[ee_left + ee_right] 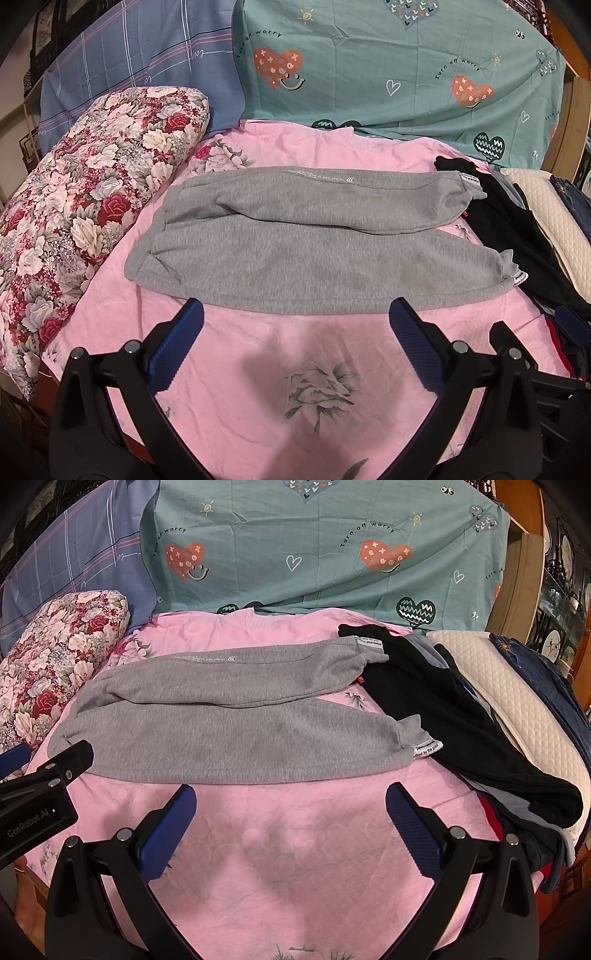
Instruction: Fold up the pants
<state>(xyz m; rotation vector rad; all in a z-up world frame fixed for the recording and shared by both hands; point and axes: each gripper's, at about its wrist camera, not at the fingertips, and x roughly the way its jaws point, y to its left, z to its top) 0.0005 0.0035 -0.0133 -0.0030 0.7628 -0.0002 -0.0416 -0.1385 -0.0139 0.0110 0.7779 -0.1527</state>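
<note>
Pants: grey fleece jogger pants (295,240) lie flat on pink floral bedsheet (258,387), across mid bed, both legs spread side by side, not yet folded. Long axis runs L–R across the bed; waistband toward left edge, near red-and-white floral quilted pillow (85,192); cuffs w/ white labels point to right edge. Far leg's cuff touches black garment (461,720) in the clothes pile at right edge; near leg's cuff sits just beside it. Fabric looks soft, a few creases at crotch, faint dark smudge mid near leg, small white print along far leg.

Room: wide bare strip of pink sheet betw. near hem of pants and near edge of bed, both tools over it. Far edge backed by teal heart-print sheet (314,554) and blue plaid sheet (140,55). Right edge crowded: cream quilted pad (517,701), dark denim (546,675) on top.

Left gripper (295,321): jaws spread wide, nothing held, tips just short of pants' near hem. Right gripper (290,805): jaws spread wide too, empty, same standoff from hem. In right wrist view, left tool's black body shows at left side, overlapping waistband end.
</note>
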